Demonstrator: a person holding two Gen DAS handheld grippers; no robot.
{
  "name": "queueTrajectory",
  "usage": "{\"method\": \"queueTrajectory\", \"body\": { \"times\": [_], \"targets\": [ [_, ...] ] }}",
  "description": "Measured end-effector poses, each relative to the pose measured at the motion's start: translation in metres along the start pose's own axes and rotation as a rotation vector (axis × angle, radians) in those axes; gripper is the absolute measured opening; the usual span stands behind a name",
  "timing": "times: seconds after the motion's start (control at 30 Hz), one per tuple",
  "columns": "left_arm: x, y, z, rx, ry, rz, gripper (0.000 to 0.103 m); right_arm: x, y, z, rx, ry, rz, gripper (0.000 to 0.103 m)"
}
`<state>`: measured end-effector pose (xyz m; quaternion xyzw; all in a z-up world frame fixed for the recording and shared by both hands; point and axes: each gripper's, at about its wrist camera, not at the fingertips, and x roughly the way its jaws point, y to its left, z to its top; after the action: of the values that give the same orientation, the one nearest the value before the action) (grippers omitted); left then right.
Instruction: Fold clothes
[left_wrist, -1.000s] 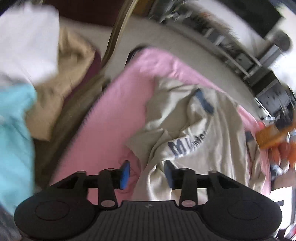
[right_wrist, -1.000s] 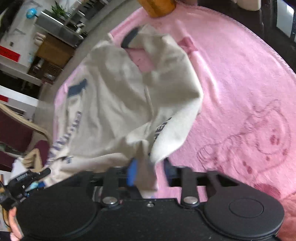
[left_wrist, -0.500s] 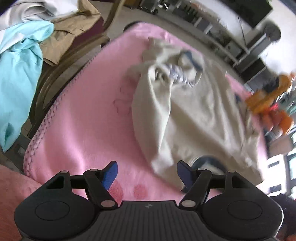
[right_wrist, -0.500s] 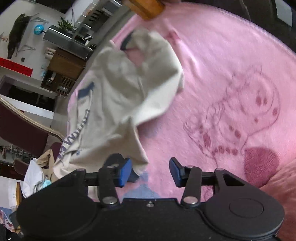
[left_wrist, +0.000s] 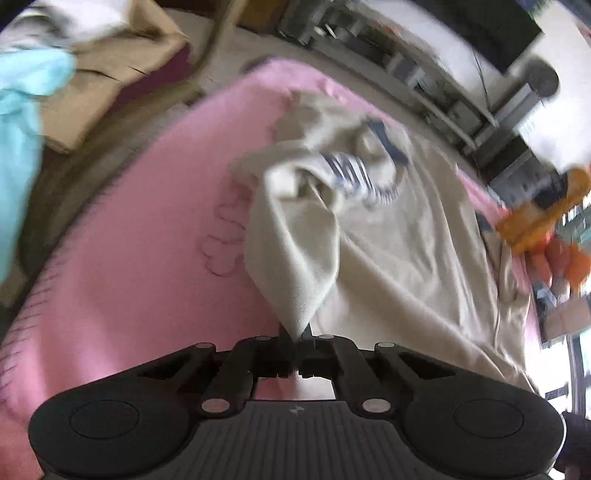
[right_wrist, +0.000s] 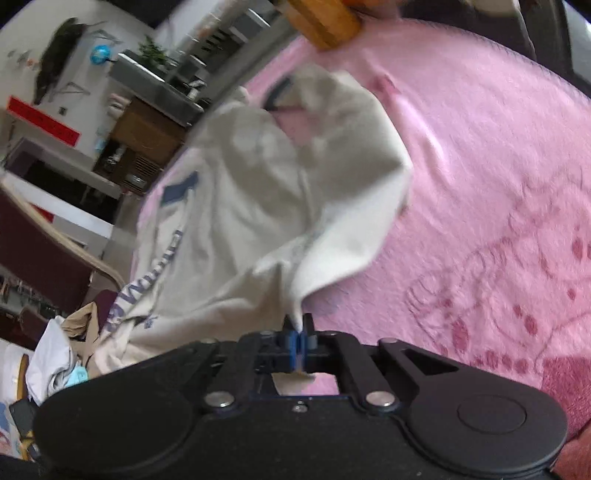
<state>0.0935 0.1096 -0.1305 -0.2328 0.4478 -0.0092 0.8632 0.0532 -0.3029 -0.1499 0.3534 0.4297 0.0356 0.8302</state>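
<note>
A cream sweatshirt (left_wrist: 388, 236) with blue lettering lies crumpled on a pink blanket (left_wrist: 140, 280). My left gripper (left_wrist: 297, 338) is shut on a pulled-up edge of the sweatshirt near me. In the right wrist view the same sweatshirt (right_wrist: 258, 206) spreads to the left on the pink blanket (right_wrist: 498, 184). My right gripper (right_wrist: 297, 338) is shut on another edge of the sweatshirt, which rises in a fold from the blanket to the blue pads.
A chair with a heap of clothes, light blue (left_wrist: 18, 147), tan (left_wrist: 99, 81) and white, stands at the left of the blanket. Orange objects (left_wrist: 546, 229) sit at the right edge. A wooden block (right_wrist: 325, 22) stands at the blanket's far side. Shelves and furniture line the room behind.
Half a second ago both grippers were open beside the sweatshirt's edges. Now both have shut on the cloth and lifted it slightly.
</note>
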Motion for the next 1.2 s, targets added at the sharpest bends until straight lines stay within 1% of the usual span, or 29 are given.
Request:
{"method": "queueTrajectory", "body": {
  "times": [0.03,0.1,0.13,0.17,0.23,0.27,0.33,0.37,0.4,0.43,0.47,0.5,0.57,0.63,0.7,0.73,0.77,0.83,0.9,0.93,0.97,1.03,1.13,1.2],
  "targets": [
    [-0.012,0.006,0.000,-0.031,-0.006,-0.019,0.001,-0.011,0.007,-0.002,-0.030,-0.029,0.001,0.002],
    [-0.040,0.018,-0.002,-0.083,-0.015,-0.056,0.001,-0.036,0.014,-0.005,-0.036,-0.066,0.017,0.002],
    [-0.049,0.021,-0.004,-0.083,-0.011,-0.038,0.001,-0.050,0.016,-0.007,-0.028,-0.074,0.020,0.002],
    [-0.057,0.024,-0.007,-0.082,-0.008,-0.018,0.001,-0.060,0.017,-0.009,-0.021,-0.075,0.015,0.002],
    [-0.056,0.026,-0.013,-0.044,0.042,0.067,0.001,-0.067,0.015,-0.013,-0.017,-0.044,-0.034,0.002],
    [-0.051,0.026,-0.018,-0.008,0.078,0.105,0.001,-0.066,0.013,-0.015,-0.018,-0.019,-0.061,0.002],
    [-0.045,0.016,-0.027,0.088,0.125,0.195,0.001,-0.050,0.005,-0.019,-0.028,0.066,-0.124,0.005],
    [-0.050,0.011,-0.030,0.128,0.114,0.207,0.003,-0.046,0.002,-0.020,-0.010,0.093,-0.132,0.006],
    [-0.057,0.006,-0.031,0.156,0.092,0.206,0.007,-0.046,0.001,-0.020,-0.001,0.101,-0.122,0.007],
    [-0.066,0.000,-0.029,0.182,0.057,0.199,0.017,-0.049,0.005,-0.018,-0.012,0.092,-0.112,0.007],
    [-0.074,-0.007,-0.023,0.214,0.017,0.200,0.025,-0.055,0.011,-0.013,-0.035,0.072,-0.106,0.009],
    [-0.082,-0.015,-0.017,0.246,-0.023,0.202,0.029,-0.061,0.018,-0.008,-0.056,0.052,-0.097,0.013],
    [-0.093,-0.029,-0.004,0.298,-0.089,0.200,0.041,-0.073,0.034,0.007,-0.086,0.012,-0.059,0.019],
    [-0.098,-0.043,0.012,0.337,-0.139,0.190,0.046,-0.079,0.049,0.024,-0.112,-0.018,-0.021,0.021],
    [-0.089,-0.054,0.029,0.359,-0.149,0.188,0.052,-0.082,0.063,0.042,-0.133,-0.043,0.015,0.029],
    [-0.083,-0.060,0.037,0.370,-0.153,0.187,0.059,-0.080,0.068,0.051,-0.137,-0.052,0.030,0.030],
    [-0.072,-0.068,0.043,0.383,-0.155,0.191,0.069,-0.077,0.071,0.061,-0.137,-0.062,0.044,0.030],
    [-0.044,-0.078,0.052,0.421,-0.118,0.205,0.076,-0.068,0.071,0.082,-0.120,-0.088,0.066,0.034],
    [-0.015,-0.088,0.059,0.465,-0.075,0.222,0.076,-0.055,0.063,0.101,-0.103,-0.127,0.054,0.058],
    [0.000,-0.092,0.061,0.490,-0.051,0.233,0.077,-0.045,0.054,0.111,-0.091,-0.154,0.025,0.060],
    [0.012,-0.096,0.058,0.528,-0.048,0.258,0.078,-0.032,0.043,0.122,-0.073,-0.175,-0.015,0.060],
    [0.037,-0.102,0.053,0.608,-0.044,0.310,0.078,-0.004,0.017,0.142,-0.009,-0.175,-0.089,0.060],
    [0.068,-0.111,0.043,0.723,-0.046,0.383,0.078,0.034,-0.021,0.159,0.080,-0.104,-0.162,0.059],
    [0.082,-0.115,0.036,0.795,-0.059,0.424,0.078,0.049,-0.030,0.163,0.081,-0.066,-0.186,0.059]
  ]
}}
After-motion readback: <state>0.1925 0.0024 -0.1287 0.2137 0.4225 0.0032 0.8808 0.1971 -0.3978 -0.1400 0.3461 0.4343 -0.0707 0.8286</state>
